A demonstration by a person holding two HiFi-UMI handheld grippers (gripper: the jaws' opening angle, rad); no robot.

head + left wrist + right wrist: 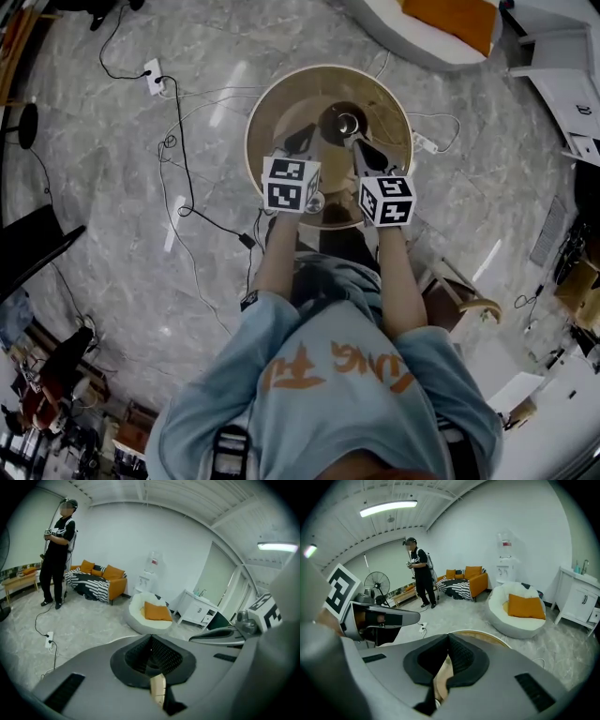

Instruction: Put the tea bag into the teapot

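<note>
Seen in the head view, the teapot [343, 120] is a small dark blob on the table [267, 103]. Its spout and handle can't be made out, and the right gripper [354, 142] covers its near edge. The table's near rim is lost under both grippers and the person's forearms [281, 253]. A tea bag can't be picked out in any view. In the left gripper view, the left gripper [150, 638] blocks the tabletop except for a tan sliver [158, 688] below its closed tips. What that sliver is, I can't tell. The right gripper view is the same. The beanbag [412, 42] is cut off by the head view's top edge.
</note>
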